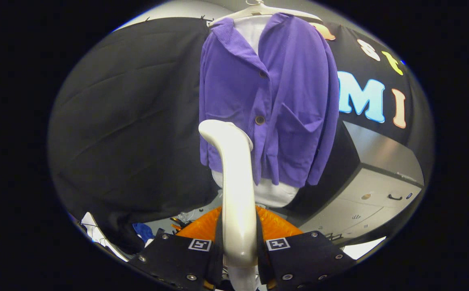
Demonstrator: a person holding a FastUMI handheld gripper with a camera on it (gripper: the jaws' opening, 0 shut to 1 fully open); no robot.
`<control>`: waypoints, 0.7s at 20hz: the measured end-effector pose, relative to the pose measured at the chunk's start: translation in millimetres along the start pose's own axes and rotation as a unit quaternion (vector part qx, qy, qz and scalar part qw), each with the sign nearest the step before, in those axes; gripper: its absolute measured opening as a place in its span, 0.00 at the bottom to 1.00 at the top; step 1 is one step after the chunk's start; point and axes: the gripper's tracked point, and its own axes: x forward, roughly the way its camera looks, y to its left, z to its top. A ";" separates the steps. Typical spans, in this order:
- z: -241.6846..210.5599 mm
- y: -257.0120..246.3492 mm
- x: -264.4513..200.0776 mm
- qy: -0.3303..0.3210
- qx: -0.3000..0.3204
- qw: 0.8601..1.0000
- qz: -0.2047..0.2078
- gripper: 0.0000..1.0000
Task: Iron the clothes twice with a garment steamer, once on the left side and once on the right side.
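a: what can you not make out on the garment steamer (pixel 236 190)?
b: its lower handle is covered by the gripper (pixel 239 242) fingers clamped on it, and its nozzle face points away from you.
a: and the purple cardigan (pixel 266 101)?
b: the steamer head hides part of its lower left front. the hanger (pixel 258 10) hook is cut off above.

No readable words, brand names or numbers appear on the purple knit cardigan (pixel 268 105), the white plastic steamer handle (pixel 236 190) or the grey cabinet (pixel 373 200). Two small square black-and-white coded markers (pixel 277 243) sit on the tool (pixel 238 250) plates; they carry patterns, not legible text.
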 end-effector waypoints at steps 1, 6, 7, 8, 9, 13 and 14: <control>17.3 4.6 -0.2 -0.016 -0.004 1.000 0.002 0.35; 100.9 23.2 -0.2 -0.093 -0.005 0.996 0.011 0.34; 118.3 27.4 -1.0 -0.108 -0.005 0.994 0.013 0.34; 133.0 29.7 -3.1 -0.119 -0.005 0.993 0.014 0.34; 148.3 34.4 -4.8 -0.132 -0.003 0.991 0.015 0.34; 209.9 42.4 -12.3 -0.184 0.011 0.983 0.014 0.35; 222.6 43.5 -12.5 -0.195 0.014 0.981 0.013 0.35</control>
